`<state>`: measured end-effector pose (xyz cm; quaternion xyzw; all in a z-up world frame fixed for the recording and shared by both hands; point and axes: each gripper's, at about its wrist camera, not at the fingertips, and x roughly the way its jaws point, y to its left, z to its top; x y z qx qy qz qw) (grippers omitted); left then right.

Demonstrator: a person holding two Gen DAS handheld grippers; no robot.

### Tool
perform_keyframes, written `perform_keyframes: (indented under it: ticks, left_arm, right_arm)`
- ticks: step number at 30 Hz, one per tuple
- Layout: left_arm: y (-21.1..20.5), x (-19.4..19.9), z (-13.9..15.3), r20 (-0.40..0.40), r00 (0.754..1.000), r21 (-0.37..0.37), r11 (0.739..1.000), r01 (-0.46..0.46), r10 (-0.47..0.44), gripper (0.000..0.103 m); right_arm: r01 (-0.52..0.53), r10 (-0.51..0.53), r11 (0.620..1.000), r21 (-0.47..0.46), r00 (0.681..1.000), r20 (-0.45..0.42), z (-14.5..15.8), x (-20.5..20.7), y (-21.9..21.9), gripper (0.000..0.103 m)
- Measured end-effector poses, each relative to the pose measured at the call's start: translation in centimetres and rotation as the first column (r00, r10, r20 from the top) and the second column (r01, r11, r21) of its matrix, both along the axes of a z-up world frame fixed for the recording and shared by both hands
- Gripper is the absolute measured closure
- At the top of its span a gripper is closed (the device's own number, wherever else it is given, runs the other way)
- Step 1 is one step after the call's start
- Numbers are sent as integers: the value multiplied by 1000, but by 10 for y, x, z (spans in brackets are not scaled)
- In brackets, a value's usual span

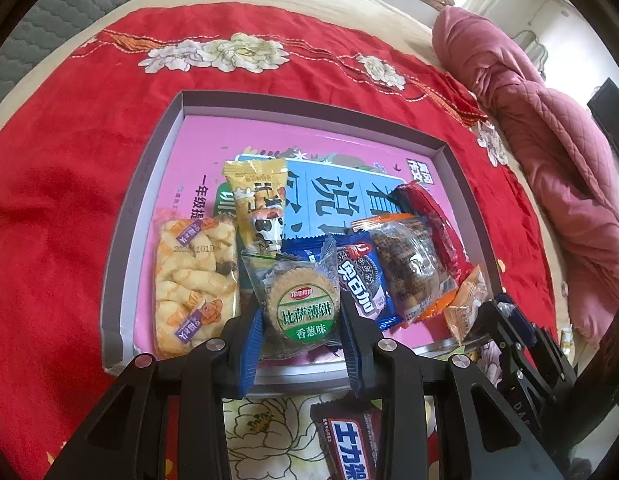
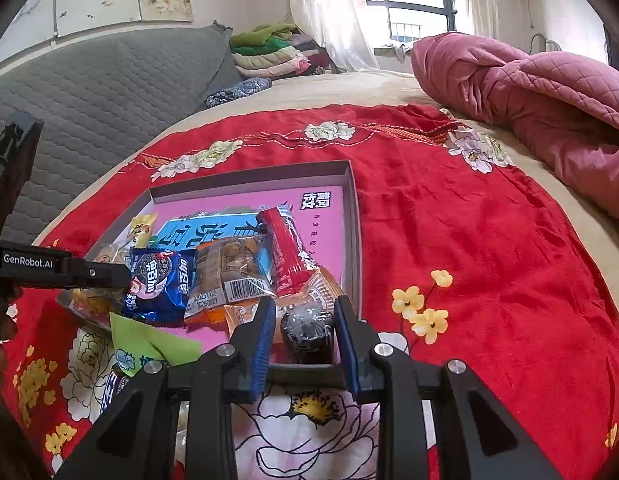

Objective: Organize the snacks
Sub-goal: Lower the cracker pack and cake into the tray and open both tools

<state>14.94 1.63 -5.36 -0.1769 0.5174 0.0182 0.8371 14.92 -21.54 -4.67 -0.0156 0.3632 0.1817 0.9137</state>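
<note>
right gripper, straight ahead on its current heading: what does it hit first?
Likely the dark wrapped snack sitting between the right gripper fingers, at the box's near edge. Beyond it lies an orange packet. Depth is unclear.

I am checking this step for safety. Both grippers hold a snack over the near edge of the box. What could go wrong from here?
1. The round cracker pack sits between the left gripper fingers; a hard squeeze may break it.
2. The dark wrapped snack in the right gripper is above the box wall and may catch on it.
3. The packs in the box overlap, so a new one could slide off.
</note>
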Motion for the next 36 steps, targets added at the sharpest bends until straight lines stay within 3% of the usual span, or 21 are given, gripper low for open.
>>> perform_keyframes:
  ticks: [11,14,21,25,29,36]
  left_arm:
    - [-1,0,1,-2,1000,3,1000,10,-10,66]
    - [-1,-1,1,-3,1000,3,1000,7,-7,58]
    - [2,-1,5,13,1000,14,1000,6,-6,55]
    - [2,-2,12,29,1000,20,1000,10,-10,45]
    - [3,-4,17,45,999,31,999,16,-17,44]
    - [3,-7,22,52,999,37,999,13,-15,43]
  right_arm:
    - [6,-6,1000,22,1000,8,3,-1,-4,70]
    - [4,-4,1000,19,1000,11,3,-2,-3,69]
    - [6,-6,1000,21,1000,13,4,-2,-3,69]
    - [5,-6,1000,22,1000,18,5,-3,-4,69]
    - [1,-2,1000,31,1000,25,7,-4,-3,60]
    - [8,-9,999,40,1000,23,8,-5,-4,55]
